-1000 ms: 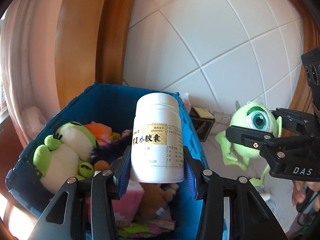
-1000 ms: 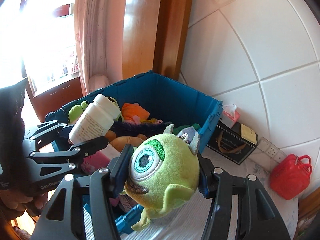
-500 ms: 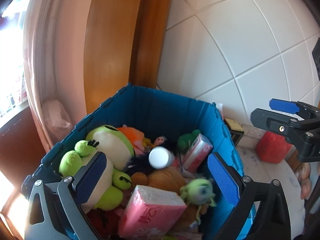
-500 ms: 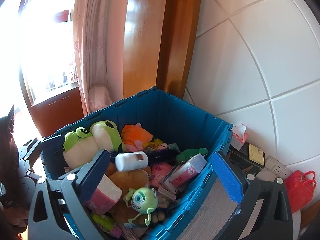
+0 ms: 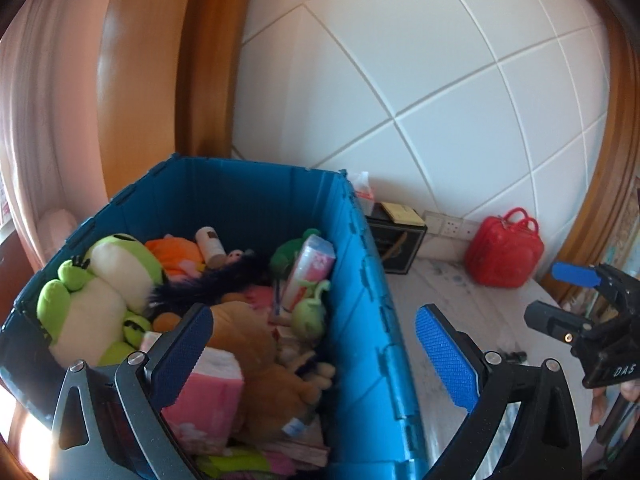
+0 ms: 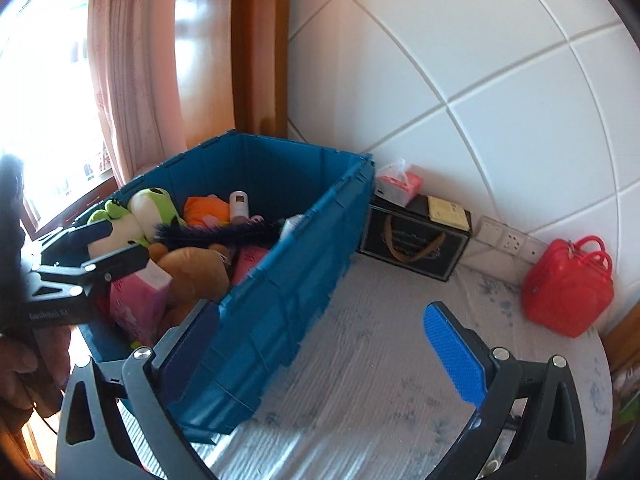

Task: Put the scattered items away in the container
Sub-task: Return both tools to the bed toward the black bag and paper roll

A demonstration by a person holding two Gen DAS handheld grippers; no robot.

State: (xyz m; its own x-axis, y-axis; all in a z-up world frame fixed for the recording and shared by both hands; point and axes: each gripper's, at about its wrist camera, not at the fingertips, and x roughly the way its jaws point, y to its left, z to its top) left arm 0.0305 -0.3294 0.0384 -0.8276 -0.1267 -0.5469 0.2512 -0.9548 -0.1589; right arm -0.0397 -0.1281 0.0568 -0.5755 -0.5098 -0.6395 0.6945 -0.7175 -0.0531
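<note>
Left wrist view: our left tool (image 5: 312, 344) stands wide and empty above the blue plastic crate (image 5: 360, 280). The white pill bottle (image 5: 210, 242) and green one-eyed plush (image 5: 310, 312) lie inside.

Right wrist view: our right tool (image 6: 320, 344) stands wide, empty, over the pale counter (image 6: 380, 380) beside the crate (image 6: 280, 300).

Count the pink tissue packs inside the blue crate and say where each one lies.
2 clear ones: a large tissue pack at the near end of the blue crate, and a slimmer pack leaning against the right wall. More may be buried under the toys.
</note>
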